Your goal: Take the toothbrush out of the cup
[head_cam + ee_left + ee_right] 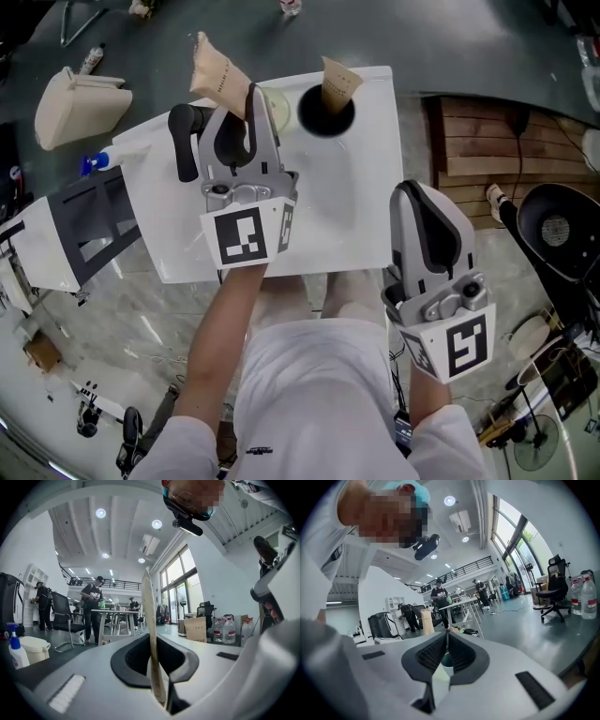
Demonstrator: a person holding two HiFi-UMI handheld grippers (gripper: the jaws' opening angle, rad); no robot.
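A black cup (324,114) stands near the far edge of the white table (347,206), with a brown paper-wrapped toothbrush (339,82) sticking out of it. My left gripper (247,97) is over the table to the cup's left, shut on another brown paper-wrapped toothbrush (216,77). In the left gripper view that wrapper (151,634) stands upright and edge-on, pinched between the jaws of the left gripper (158,670). My right gripper (419,195) hangs beyond the table's near right corner, shut and empty; its pads (440,651) meet with nothing between them.
A pale translucent cup (275,101) sits just left of the black cup. Left of the table are a beige bin (75,103), a blue spray bottle (94,163) and a dark frame (94,225). A wooden pallet (506,141) and a black stool (559,231) lie to the right.
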